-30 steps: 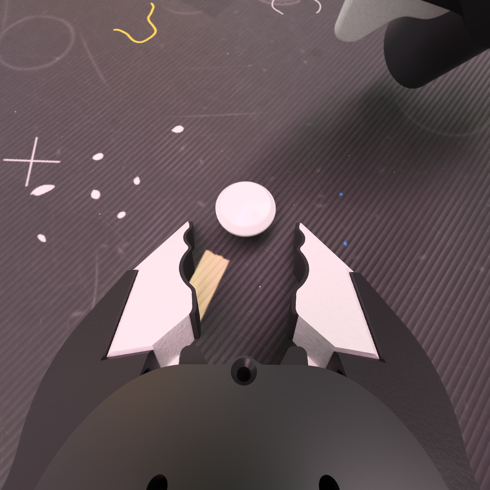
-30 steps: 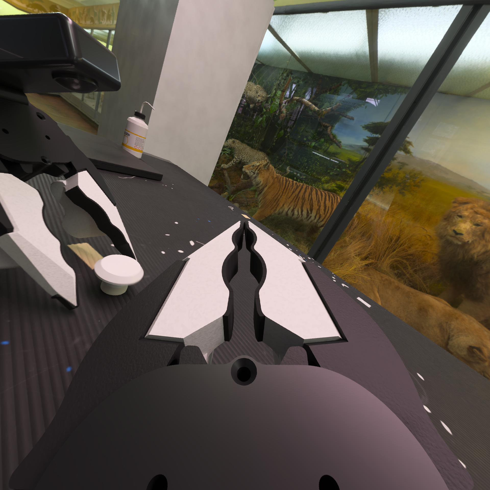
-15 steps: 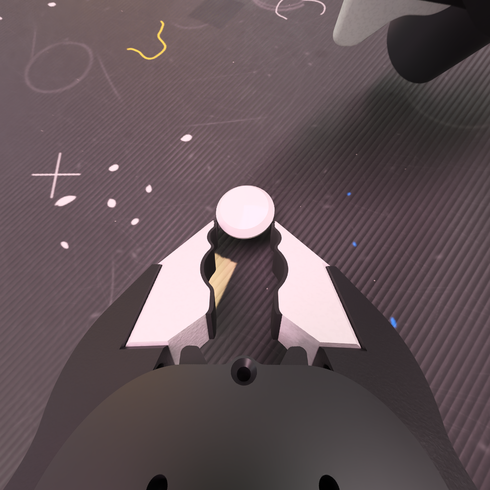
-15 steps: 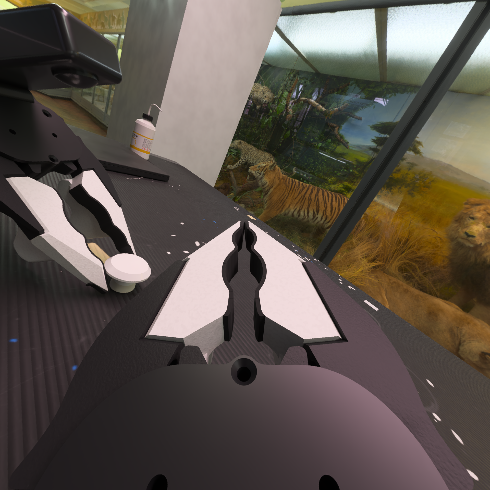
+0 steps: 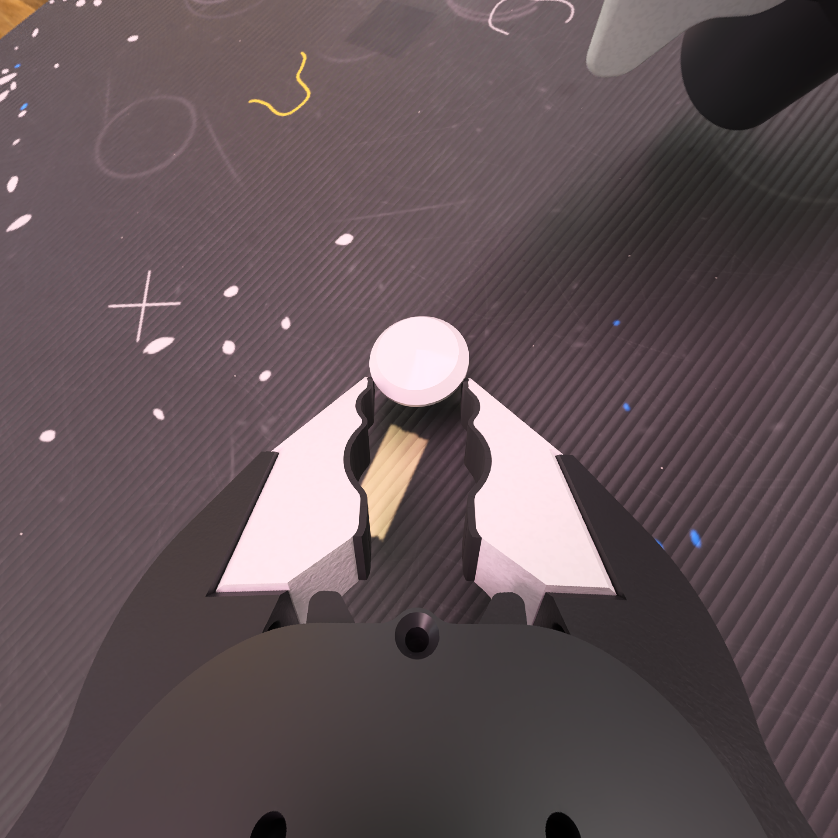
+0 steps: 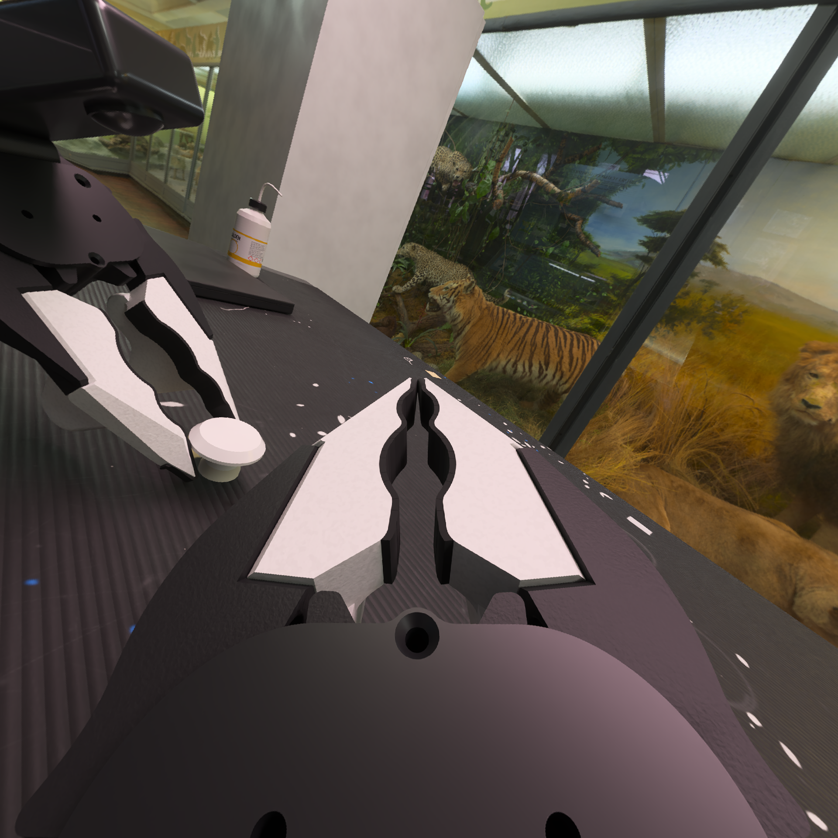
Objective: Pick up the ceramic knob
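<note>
While clamped, ceramic knob [image 5: 418, 360] cap-up.

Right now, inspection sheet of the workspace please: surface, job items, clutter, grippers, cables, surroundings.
Surface: dark ribbed mat with chalk marks, white and blue flecks.
Job's things: white ceramic knob, upright, pinched under its cap at the fingertips.
Clutter: tan strip on the mat; white squeeze bottle on a dark slab at the far edge.
Grippers: left hand-held gripper shut on the knob's stem; right hand-held gripper shut, empty.
Cables: nothing seen.
Surroundings: white pillar; display of a tiger and a lion.
</note>
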